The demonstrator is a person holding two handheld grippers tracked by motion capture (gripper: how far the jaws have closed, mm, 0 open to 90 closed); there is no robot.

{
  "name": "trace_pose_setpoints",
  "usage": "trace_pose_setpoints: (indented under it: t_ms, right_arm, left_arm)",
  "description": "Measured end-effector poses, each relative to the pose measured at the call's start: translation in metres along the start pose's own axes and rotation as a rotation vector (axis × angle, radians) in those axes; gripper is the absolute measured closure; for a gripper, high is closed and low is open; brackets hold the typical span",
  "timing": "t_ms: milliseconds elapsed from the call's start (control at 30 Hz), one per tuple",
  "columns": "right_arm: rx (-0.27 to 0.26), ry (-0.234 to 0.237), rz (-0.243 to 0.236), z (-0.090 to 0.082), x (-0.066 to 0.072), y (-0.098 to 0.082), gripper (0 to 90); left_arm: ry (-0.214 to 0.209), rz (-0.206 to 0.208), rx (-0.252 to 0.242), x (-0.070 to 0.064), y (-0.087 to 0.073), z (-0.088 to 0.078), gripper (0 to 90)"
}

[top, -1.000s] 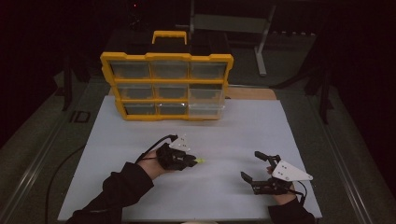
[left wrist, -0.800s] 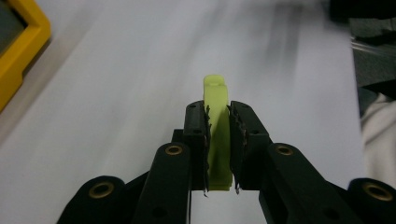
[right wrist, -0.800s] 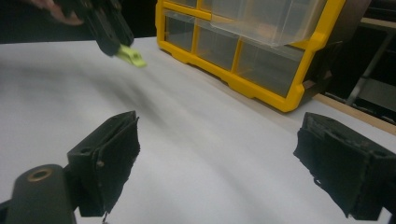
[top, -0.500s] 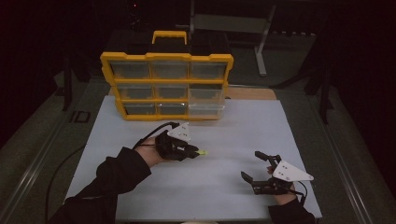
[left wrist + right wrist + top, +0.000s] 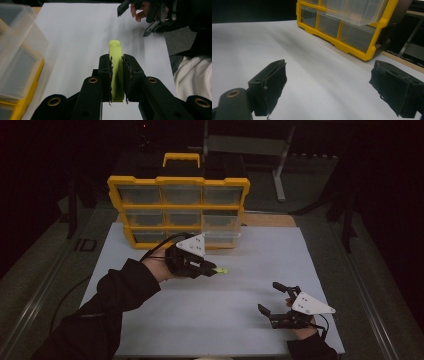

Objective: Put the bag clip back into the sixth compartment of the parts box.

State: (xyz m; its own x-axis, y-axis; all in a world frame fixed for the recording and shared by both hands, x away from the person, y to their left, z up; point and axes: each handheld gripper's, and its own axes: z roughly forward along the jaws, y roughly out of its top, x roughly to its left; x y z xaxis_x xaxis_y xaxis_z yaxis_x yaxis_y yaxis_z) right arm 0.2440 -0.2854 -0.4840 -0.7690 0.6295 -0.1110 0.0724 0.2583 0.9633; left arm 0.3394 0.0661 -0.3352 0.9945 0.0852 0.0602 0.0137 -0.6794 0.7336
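Note:
A small yellow-green plastic piece sticks out between the jaws of my left gripper, which is shut on it. In the high view that gripper is held above the white sheet, in front of the yellow drawer organizer, with the piece pointing right. One clear drawer at the organizer's right is pulled out. My right gripper rests near the sheet's front right corner, jaws wide apart and nothing between them.
The white sheet covers the table. A metal stand is behind the organizer in the dark. The table's edges run along left and right of the sheet.
My left gripper has lifted off the sheet with the yellow-green piece and moved toward the organizer. The right gripper has stayed where it was.

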Motion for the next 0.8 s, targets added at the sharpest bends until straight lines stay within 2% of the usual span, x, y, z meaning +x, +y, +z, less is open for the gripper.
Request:
trace_pose_setpoints:
  t_ms: [333, 500, 533, 800]
  right_arm:
    - [-0.001, -0.004, -0.004, -0.001, 0.001, 0.001, 12.8]
    - [-0.002, -0.005, -0.011, -0.001, 0.001, 0.001, 12.9]
    - [-0.002, -0.004, -0.008, -0.001, 0.001, 0.001, 12.8]
    - [0.001, -0.004, -0.008, 0.000, 0.001, 0.001, 12.9]
  left_arm:
    - [0.005, 0.038, -0.042, 0.009, 0.024, -0.016, 79.0]
    - [0.008, 0.042, -0.054, 0.017, 0.033, -0.021, 78.9]
    - [-0.003, 0.043, -0.061, 0.019, 0.035, -0.022, 78.9]
    - [0.023, 0.052, -0.093, 0.035, 0.050, -0.032, 78.9]
